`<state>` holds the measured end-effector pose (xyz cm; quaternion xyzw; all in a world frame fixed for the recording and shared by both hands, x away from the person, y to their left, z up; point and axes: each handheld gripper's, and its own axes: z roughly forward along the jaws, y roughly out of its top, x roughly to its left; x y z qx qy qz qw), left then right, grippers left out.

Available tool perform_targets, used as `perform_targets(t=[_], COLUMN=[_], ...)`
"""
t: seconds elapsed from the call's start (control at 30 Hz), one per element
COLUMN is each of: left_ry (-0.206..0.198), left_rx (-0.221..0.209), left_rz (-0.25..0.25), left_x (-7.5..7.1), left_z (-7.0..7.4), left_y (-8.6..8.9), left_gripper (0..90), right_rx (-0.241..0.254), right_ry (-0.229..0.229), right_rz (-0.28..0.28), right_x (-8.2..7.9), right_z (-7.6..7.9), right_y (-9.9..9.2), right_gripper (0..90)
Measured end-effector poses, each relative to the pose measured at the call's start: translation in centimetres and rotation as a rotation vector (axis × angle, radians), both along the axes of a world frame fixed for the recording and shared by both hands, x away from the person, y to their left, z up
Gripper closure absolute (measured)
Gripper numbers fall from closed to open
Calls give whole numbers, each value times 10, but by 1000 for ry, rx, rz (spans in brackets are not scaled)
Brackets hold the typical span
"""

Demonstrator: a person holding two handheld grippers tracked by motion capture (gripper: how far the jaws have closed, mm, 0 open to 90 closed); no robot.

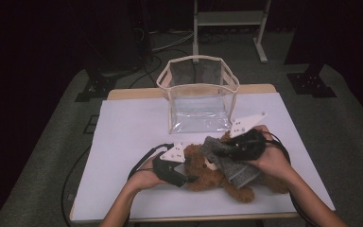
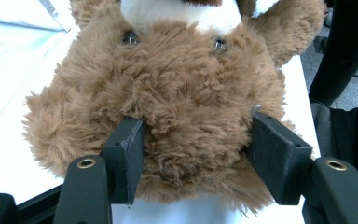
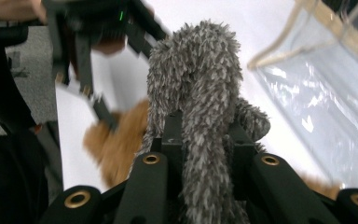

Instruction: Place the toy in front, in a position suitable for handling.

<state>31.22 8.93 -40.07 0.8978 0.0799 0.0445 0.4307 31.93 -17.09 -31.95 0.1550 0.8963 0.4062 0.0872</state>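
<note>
teddy bear [image 1: 203, 172] is shaggy brown with a white muzzle, its knit scarf [image 1: 229, 163] is speckled grey, and the clear bag [image 1: 198, 99] has beige trim, all on a white tabletop [image 1: 123, 142]

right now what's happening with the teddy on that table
A person is working on a brown teddy bear lying on the white table. The left tongs are clamped on the bear's furry head. The right tongs are pinching a fuzzy grey cloth, apparently the bear's clothing, and holding it above the bear. A clear bag stands open behind them.
</note>
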Motion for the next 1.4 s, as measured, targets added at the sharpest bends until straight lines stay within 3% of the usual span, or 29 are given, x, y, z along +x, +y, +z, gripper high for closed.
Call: perform_targets(t=[0.1,0.2,0.27,0.47,0.5,0.57,0.7,0.83,0.97,1.03,1.17,1.3,1.4], left_ry=[-4,0,2,0,-10,-4,-4,-5,-17,-31,-27,-24,-27], left_rx=[-3,-3,-14,-14,2,-6,-8,-7,-17,-36,-37,-32,-24], left_rz=[-1,-4,-11,-1,-4,8,8,16,14,38,33,25,8], left_x=[-2,-2,-2,0,1,1,2,1,1,1,2,1,0], left_z=[0,-1,-2,-2,-2,-2,-2,-2,1,4,2,-1,-1], left_y=[0,1,2,-1,-1,-2,-1,2,5,5,0,-3,-4], left_gripper=[388,389,391,389,388,386,384,378,375,355,355,365,367], right_rx=[-12,-49,-24,-25,-20,-8,13,-40,4,20,-6,-13,-10], right_ry=[13,35,76,104,99,87,68,72,112,126,133,116,109], right_rz=[20,23,14,-39,-32,-10,67,84,77,67,55,51,54], right_x=[10,13,14,11,10,8,7,9,10,7,2,6,16], right_z=[2,-9,-16,-22,-21,-15,-4,-10,-17,-16,-19,-15,-8], right_y=[14,17,6,-18,-18,-12,15,31,18,8,-5,-4,9], right_gripper=[738,737,736,735,735,736,735,735,734,734,733,731,731])
